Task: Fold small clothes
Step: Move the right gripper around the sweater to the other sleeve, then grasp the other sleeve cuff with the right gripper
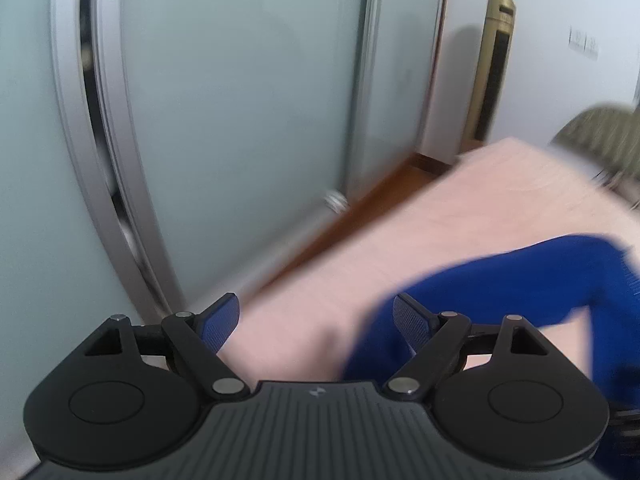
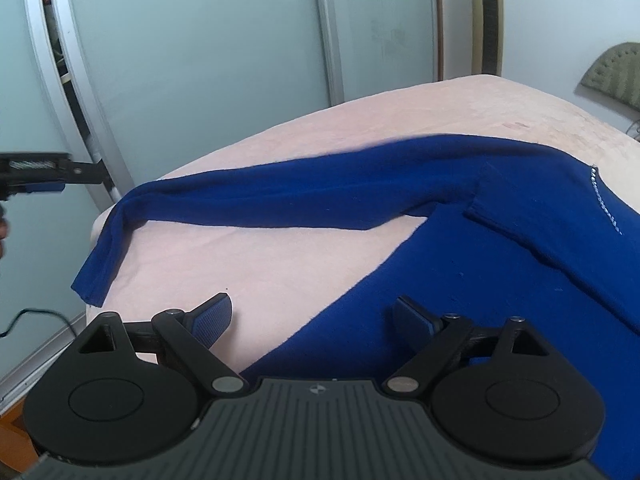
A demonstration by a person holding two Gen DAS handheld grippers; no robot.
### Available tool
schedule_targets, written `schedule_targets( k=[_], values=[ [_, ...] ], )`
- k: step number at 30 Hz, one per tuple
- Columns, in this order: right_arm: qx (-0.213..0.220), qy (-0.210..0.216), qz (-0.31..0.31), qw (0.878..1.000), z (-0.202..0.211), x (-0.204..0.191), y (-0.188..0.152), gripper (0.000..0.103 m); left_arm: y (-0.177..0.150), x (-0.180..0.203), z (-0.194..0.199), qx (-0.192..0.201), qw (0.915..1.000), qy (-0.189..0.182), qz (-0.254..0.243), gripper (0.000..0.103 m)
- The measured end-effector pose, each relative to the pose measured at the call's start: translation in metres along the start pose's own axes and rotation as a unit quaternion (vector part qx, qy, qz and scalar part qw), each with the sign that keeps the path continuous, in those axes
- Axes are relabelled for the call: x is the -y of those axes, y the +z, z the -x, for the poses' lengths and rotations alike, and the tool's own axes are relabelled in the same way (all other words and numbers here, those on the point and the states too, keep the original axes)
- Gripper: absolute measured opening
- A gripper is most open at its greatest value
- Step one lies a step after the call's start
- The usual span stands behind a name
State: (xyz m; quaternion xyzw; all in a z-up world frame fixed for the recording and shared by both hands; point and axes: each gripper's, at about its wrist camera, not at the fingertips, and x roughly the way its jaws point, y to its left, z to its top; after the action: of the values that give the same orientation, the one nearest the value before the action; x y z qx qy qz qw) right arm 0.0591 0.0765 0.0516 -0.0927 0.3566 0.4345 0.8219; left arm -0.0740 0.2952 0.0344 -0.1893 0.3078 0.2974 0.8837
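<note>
Pink plush bed cover (image 2: 280, 256) before frosted sliding doors (image 2: 192, 40) carries a blue knit sweater (image 2: 500, 264), lower right, under the spread empty right gripper (image 2: 312, 312); the left gripper (image 1: 316, 316) is spread too.

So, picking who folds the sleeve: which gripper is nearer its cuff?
Left. The left gripper hovers off the bed's corner above the cuff; the right gripper sits over the sweater's body edge, farther away.

— Status of the right gripper (image 2: 312, 320)?
— My jaws are spread, empty, above the blue knit sweater (image 2: 500, 264) on the pink plush bedcover (image 2: 248, 256).
— Sleeve?
— Extended left; cuff overhangs the bed edge.
</note>
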Motion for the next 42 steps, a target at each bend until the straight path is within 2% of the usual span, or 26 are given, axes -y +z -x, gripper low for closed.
schedule_targets(
  k=[2,3,5,6,7,10,12,14,15,16,17,18,20,22,23,27,28,29,30,32,34,35,36,37,40,42],
  values=[
    [-0.001,0.004,0.001,1.0,-0.002,-0.002,0.0,0.09,-0.006,0.0,0.007,-0.042,0.9943,-0.088,0.041,0.084],
    [-0.003,0.006,0.001,1.0,-0.004,-0.004,0.0,0.09,-0.009,0.003,0.008,-0.057,0.9903,-0.117,0.048,0.084],
    [-0.005,0.013,0.002,1.0,-0.006,-0.006,0.0,0.09,-0.015,0.011,0.009,-0.08,0.9862,-0.137,0.046,0.085],
    [-0.004,0.022,0.003,1.0,-0.007,-0.009,0.001,0.089,-0.016,0.012,0.01,-0.081,0.9871,-0.133,0.035,0.085],
    [-0.001,0.035,0.003,0.999,-0.007,-0.011,0.003,0.089,-0.017,0.011,0.011,-0.075,0.9904,-0.114,0.021,0.084],
    [-0.008,0.09,0.007,0.996,-0.016,-0.029,0.01,0.085,-0.014,-0.003,0.014,-0.044,0.999,-0.01,0.006,0.084],
    [-0.014,0.119,0.034,0.992,-0.025,-0.051,0.013,0.073,-0.013,-0.018,0.016,-0.029,0.9987,0.039,0.017,0.084],
    [0.002,0.107,0.084,0.991,-0.033,-0.076,0.014,0.067,-0.013,-0.035,0.014,-0.035,0.9973,0.057,0.031,0.084],
    [0.014,0.09,0.128,0.988,-0.036,-0.088,0.014,0.066,-0.014,-0.043,0.014,-0.042,0.9968,0.054,0.041,0.084],
    [0.03,0.07,0.188,0.979,-0.038,-0.101,0.011,0.066,-0.017,-0.049,0.013,-0.051,0.9964,0.045,0.051,0.084],
    [0.049,0.05,0.253,0.965,-0.039,-0.113,0.006,0.066,-0.017,-0.055,0.011,-0.061,0.9957,0.034,0.061,0.084],
    [0.066,0.035,0.325,0.943,-0.038,-0.124,-0.003,0.066,-0.02,-0.063,0.009,-0.071,0.9943,0.024,0.076,0.084],
    [0.085,0.025,0.453,0.887,-0.036,-0.141,-0.023,0.065,-0.022,-0.075,0.002,-0.079,0.9917,0.022,0.099,0.084],
    [0.096,0.036,0.534,0.839,-0.031,-0.152,-0.04,0.065,-0.026,-0.076,-0.003,-0.084,0.9901,0.026,0.11,0.084],
    [0.104,0.042,0.56,0.821,-0.03,-0.156,-0.046,0.065,-0.028,-0.077,-0.004,-0.086,0.9897,0.025,0.112,0.084],
    [0.138,0.037,0.629,0.765,-0.038,-0.177,-0.066,0.064,-0.033,-0.081,-0.002,-0.087,0.9903,0.016,0.107,0.085],
    [0.152,0.031,0.64,0.752,-0.041,-0.181,-0.07,0.063,-0.034,-0.079,-0.001,-0.086,0.9908,0.016,0.103,0.085],
    [0.16,0.029,0.645,0.747,-0.044,-0.184,-0.071,0.06,-0.034,-0.079,-0.002,-0.084,0.9912,0.018,0.101,0.085],
    [0.159,0.033,0.643,0.749,-0.047,-0.187,-0.07,0.05,-0.033,-0.078,-0.001,-0.08,0.9915,0.022,0.1,0.085],
    [0.146,0.048,0.626,0.765,-0.053,-0.191,-0.064,0.036,-0.032,-0.08,0.004,-0.071,0.9919,0.029,0.101,0.085],
    [0.143,0.055,0.621,0.769,-0.058,-0.2,-0.063,0.025,-0.03,-0.081,0.005,-0.063,0.992,0.035,0.103,0.085],
    [0.135,0.058,0.622,0.769,-0.06,-0.202,-0.063,0.014,-0.03,-0.081,0.005,-0.061,0.9919,0.038,0.105,0.085],
    [0.124,0.059,0.616,0.776,-0.062,-0.204,-0.062,0.004,-0.03,-0.081,0.006,-0.059,0.9918,0.04,0.106,0.084],
    [0.119,0.064,0.598,0.79,-0.062,-0.204,-0.056,0.004,-0.03,-0.082,0.006,-0.058,0.9917,0.04,0.107,0.085],
    [0.101,0.111,0.472,0.869,-0.05,-0.19,-0.023,0.004,-0.029,-0.082,0.008,-0.049,0.9915,0.044,0.112,0.085],
    [0.101,0.139,0.363,0.916,-0.041,-0.167,0.012,0.004,-0.028,-0.08,0.01,-0.039,0.9917,0.052,0.111,0.085]
  ],
)
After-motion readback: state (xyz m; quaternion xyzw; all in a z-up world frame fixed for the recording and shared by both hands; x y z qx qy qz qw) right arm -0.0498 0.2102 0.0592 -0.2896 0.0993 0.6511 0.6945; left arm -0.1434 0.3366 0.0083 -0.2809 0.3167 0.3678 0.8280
